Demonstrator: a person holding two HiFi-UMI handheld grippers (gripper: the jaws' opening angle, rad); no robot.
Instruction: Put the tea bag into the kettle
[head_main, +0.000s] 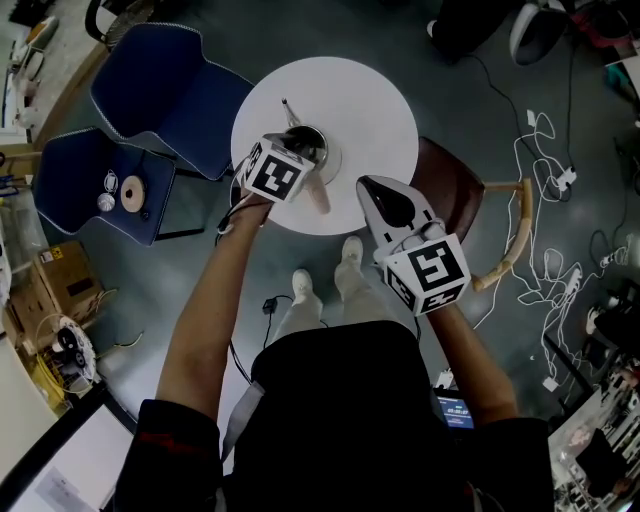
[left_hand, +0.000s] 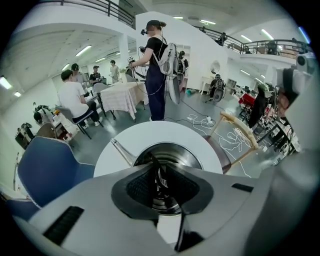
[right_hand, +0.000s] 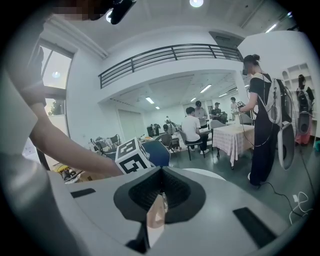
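Left tool (head_main: 300, 158), clamped on the tea bag (left_hand: 161, 179), hangs over the kettle (head_main: 324, 143), upper centre; right tool (head_main: 378, 195) closed.

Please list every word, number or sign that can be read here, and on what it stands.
No text is readable.
Left marker cube, right marker cube: black-and-white square patterns only, no letters.
Cardboard box: print too small to read.
Small screen: blurred, unreadable.
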